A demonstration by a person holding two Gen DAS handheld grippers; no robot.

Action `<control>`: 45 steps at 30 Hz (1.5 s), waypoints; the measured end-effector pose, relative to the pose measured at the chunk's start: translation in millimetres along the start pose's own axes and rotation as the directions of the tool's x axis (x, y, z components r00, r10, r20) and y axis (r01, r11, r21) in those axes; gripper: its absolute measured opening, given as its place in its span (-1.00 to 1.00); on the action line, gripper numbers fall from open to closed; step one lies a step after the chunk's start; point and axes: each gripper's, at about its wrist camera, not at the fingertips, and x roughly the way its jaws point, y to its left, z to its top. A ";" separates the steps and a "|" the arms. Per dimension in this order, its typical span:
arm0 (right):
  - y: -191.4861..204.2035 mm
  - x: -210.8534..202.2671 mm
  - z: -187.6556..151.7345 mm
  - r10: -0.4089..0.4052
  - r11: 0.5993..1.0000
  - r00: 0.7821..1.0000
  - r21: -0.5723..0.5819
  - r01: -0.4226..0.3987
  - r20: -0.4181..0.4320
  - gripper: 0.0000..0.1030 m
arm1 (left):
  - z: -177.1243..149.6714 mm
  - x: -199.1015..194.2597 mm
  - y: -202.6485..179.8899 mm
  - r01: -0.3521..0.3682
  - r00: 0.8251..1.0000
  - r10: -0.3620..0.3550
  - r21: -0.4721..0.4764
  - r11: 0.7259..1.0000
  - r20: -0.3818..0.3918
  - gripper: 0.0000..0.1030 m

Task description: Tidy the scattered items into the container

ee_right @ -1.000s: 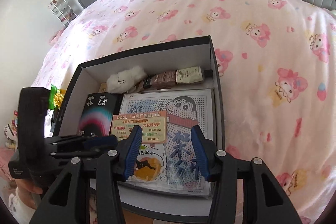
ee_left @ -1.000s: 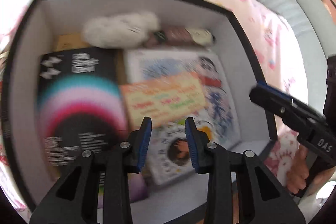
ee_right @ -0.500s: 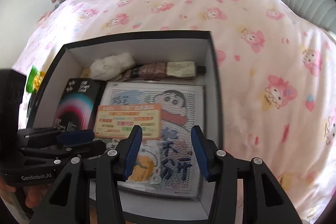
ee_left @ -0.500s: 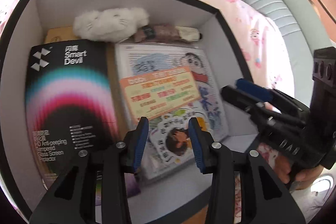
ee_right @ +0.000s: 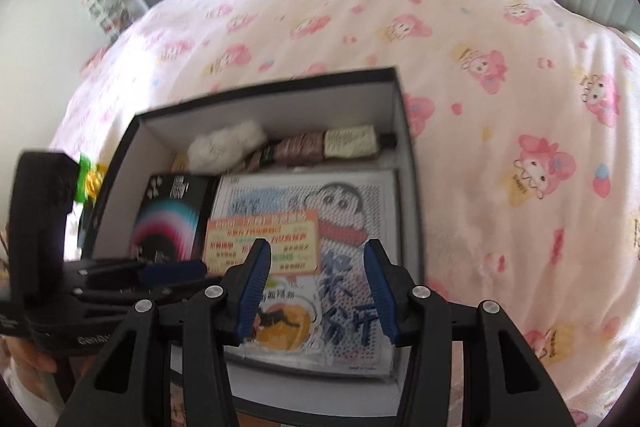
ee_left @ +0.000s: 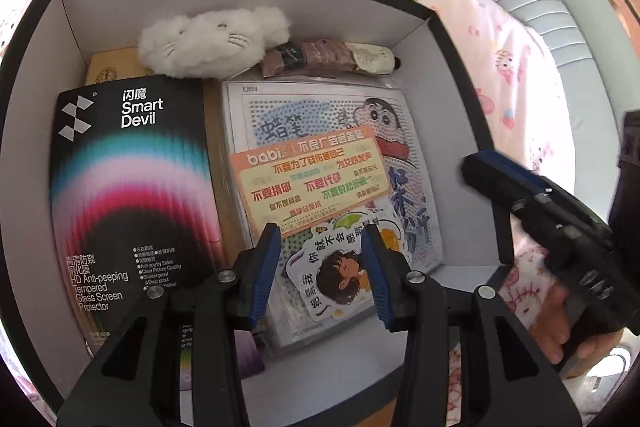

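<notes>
Below both tools, left tool [ee_left: 320,267] just widened and right tool [ee_right: 316,285] spread, sits the filled box [ee_left: 400,3].

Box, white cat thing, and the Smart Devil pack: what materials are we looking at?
Box: looks like rigid cardboard, matte black outside, white inside, sharp folded corners. White cat toy: plush, fluffy pile with stitched whiskers. Smart Devil pack: probably printed card, smooth with a slight sheen; could be laminated.

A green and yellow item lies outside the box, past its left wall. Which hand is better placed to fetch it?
Left, probably. The green and yellow item lies beside the left gripper, whose empty jaws have just been opening. The right gripper hovers over the right half of the box, farther away.
</notes>
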 end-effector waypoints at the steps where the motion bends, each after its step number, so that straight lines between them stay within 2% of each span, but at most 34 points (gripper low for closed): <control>1: -4.1 -2.5 1.5 0.001 1.000 1.000 0.014 -0.001 0.008 -0.14 | -0.6 0.6 3.9 0.006 1.000 -0.006 -0.017 1.000 -0.007 -0.16; 7: -17.9 -4.2 5.0 0.055 0.996 0.998 0.073 -0.054 -0.005 -0.14 | -10.9 -1.4 7.8 0.071 0.995 -0.072 -0.026 0.997 -0.065 -0.16; 10: -16.6 -5.2 4.6 0.056 0.996 0.998 0.067 -0.056 -0.004 -0.14 | -20.9 -32.3 18.8 0.024 0.999 -0.023 -0.044 0.999 0.038 -0.16; 12: -12.7 -3.5 3.4 0.061 0.997 0.998 0.048 -0.060 -0.017 -0.14 | -25.4 -49.8 34.7 0.007 0.998 -0.001 -0.087 0.996 0.067 -0.15; 14: -6.9 -0.8 1.8 0.065 0.998 0.997 0.022 -0.064 -0.034 -0.14 | -27.6 -56.9 48.6 0.033 0.998 -0.028 -0.113 0.993 0.050 -0.15; 15: -3.9 -0.5 0.8 0.065 0.998 0.997 0.009 -0.064 -0.036 -0.14 | -23.1 -50.7 43.3 0.034 0.999 -0.030 -0.118 0.992 0.035 -0.15; 17: 1.5 -1.6 0.7 0.050 0.999 0.998 -0.019 -0.050 -0.025 -0.14 | -6.0 -42.8 36.1 0.006 1.000 -0.004 -0.099 0.995 0.020 -0.15; 20: 0.3 -4.2 0.6 0.033 0.999 0.999 -0.023 -0.033 -0.010 -0.14 | -9.8 -46.3 40.7 0.001 1.000 0.000 -0.093 0.996 0.010 -0.13; 26: -8.4 2.0 2.2 0.058 0.998 0.997 0.011 -0.057 -0.048 -0.14 | -18.8 -52.5 51.2 -0.015 1.000 0.014 -0.072 0.997 -0.021 -0.11; 29: -4.9 3.8 1.7 0.062 0.998 0.997 0.002 -0.062 -0.049 -0.14 | -25.5 -59.0 54.7 0.015 0.999 -0.017 -0.070 0.997 -0.034 -0.12; 33: -6.7 3.7 1.3 0.056 0.998 0.997 0.011 -0.055 -0.044 -0.14 | -37.6 -84.6 70.7 0.039 0.999 -0.039 -0.090 0.995 0.009 -0.12; 36: -8.9 1.4 1.7 0.064 0.998 0.997 0.024 -0.063 -0.037 -0.14 | -33.0 -89.0 84.0 0.029 0.999 -0.033 -0.107 0.994 -0.031 -0.12; 39: -11.9 -3.9 3.4 0.071 0.997 0.997 0.039 -0.070 -0.012 -0.14 | -22.7 -80.0 74.3 0.042 0.997 -0.047 -0.071 0.997 -0.067 -0.12; 41: -16.3 -7.7 4.4 0.063 0.997 0.998 0.051 -0.064 0.008 -0.14 | -23.0 -79.3 67.7 0.085 0.991 -0.089 -0.042 0.995 -0.101 -0.11; 43: -20.2 -7.2 5.0 0.055 0.997 0.998 0.061 -0.055 0.004 -0.14 | -26.5 -82.5 64.8 0.161 0.976 -0.162 -0.022 0.987 -0.146 -0.10; 45: -22.6 -3.5 3.7 0.087 0.994 0.996 0.074 -0.085 -0.019 -0.14 | -31.7 -102.4 70.4 0.162 0.982 -0.160 0.007 0.987 -0.099 -0.06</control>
